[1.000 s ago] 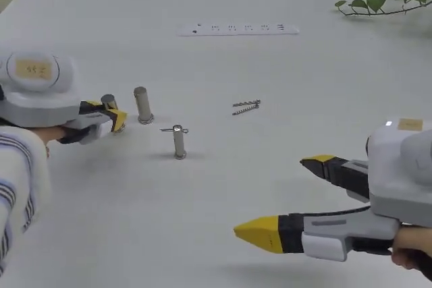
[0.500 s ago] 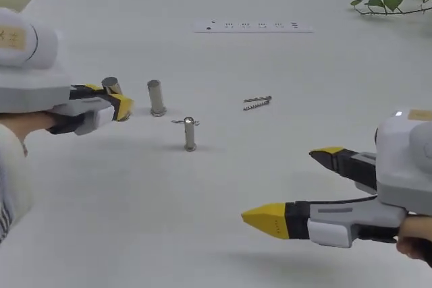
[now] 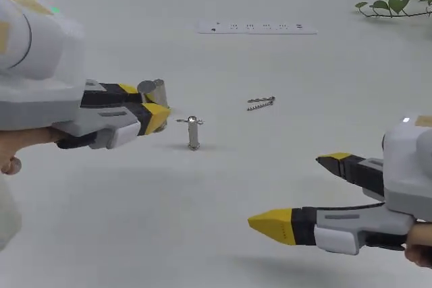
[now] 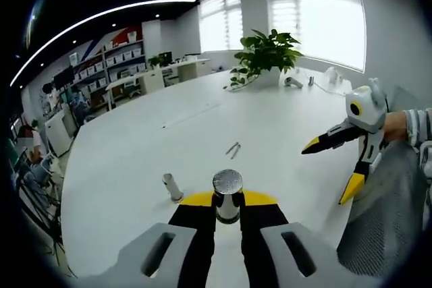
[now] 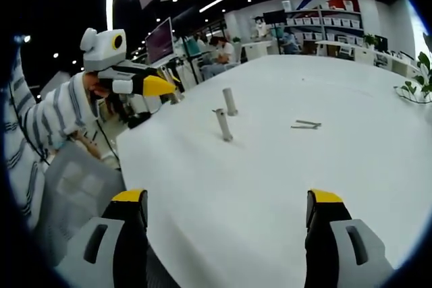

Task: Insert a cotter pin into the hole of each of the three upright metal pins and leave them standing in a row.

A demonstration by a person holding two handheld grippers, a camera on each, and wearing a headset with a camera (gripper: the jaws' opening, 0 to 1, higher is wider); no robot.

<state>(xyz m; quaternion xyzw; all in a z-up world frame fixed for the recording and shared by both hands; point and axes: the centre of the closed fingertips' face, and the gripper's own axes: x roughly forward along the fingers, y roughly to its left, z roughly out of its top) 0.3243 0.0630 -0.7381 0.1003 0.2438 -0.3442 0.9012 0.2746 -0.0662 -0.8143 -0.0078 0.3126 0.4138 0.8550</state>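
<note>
**Head view.** Since a second ago the left gripper (image 3: 148, 101) has swung right and up. It now sits just left of the cottered pin (image 3: 194, 133), clenched on the held pin (image 3: 146, 87). The bare pin (image 3: 160, 90) peeks from behind its tips. Two cotters (image 3: 261, 103) lie right of the cottered pin. We judge one of three done, with the held pin next. The right gripper (image 3: 283, 191) is level, well nearer us than the cottered pin, jaws spread and empty.

**Left gripper view.** The held pin (image 4: 227, 183) stands upright between the jaws, with the cotters (image 4: 233, 148) beyond.

**Right gripper view.** Our jaws are wide. The cottered pin (image 5: 223, 125) is ahead, the bare pin (image 5: 230, 101) just behind it, and the left gripper (image 5: 156, 85) raised to its left.
</note>
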